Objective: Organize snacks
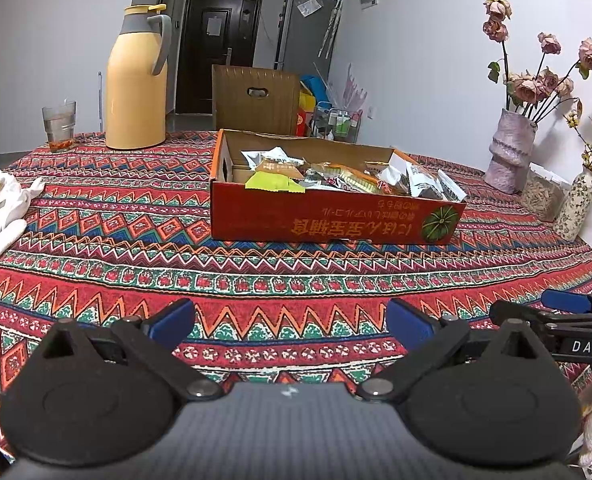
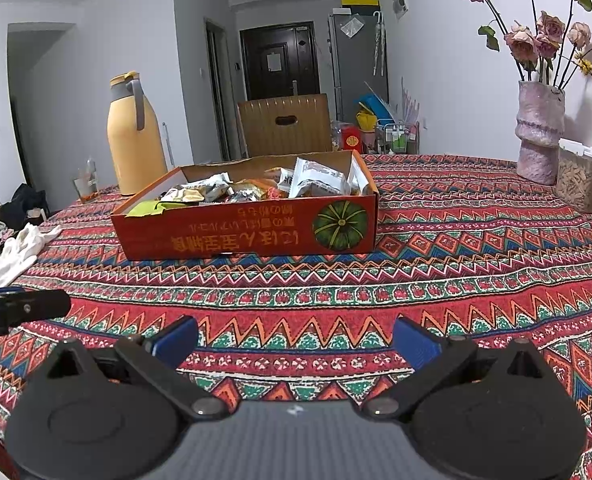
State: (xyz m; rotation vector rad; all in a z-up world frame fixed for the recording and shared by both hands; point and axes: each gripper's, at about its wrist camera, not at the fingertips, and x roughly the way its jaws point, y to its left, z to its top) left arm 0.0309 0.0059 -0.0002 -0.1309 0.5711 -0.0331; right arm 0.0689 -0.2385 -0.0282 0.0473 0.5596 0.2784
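Ideally, both the left gripper [image 1: 289, 322] and right gripper [image 2: 296, 340], jaws apart and empty, needed a level approach toward the snack box [image 1: 328, 220] at twelve o'clock.

White walls [image 2: 95, 80] enclose a narrow room ending at a dark door [image 1: 215, 48], with a grey refrigerator [image 1: 308, 32] just to its right. A brown chair back [image 1: 255, 98] stands behind the table's patterned cloth [image 1: 296, 272].
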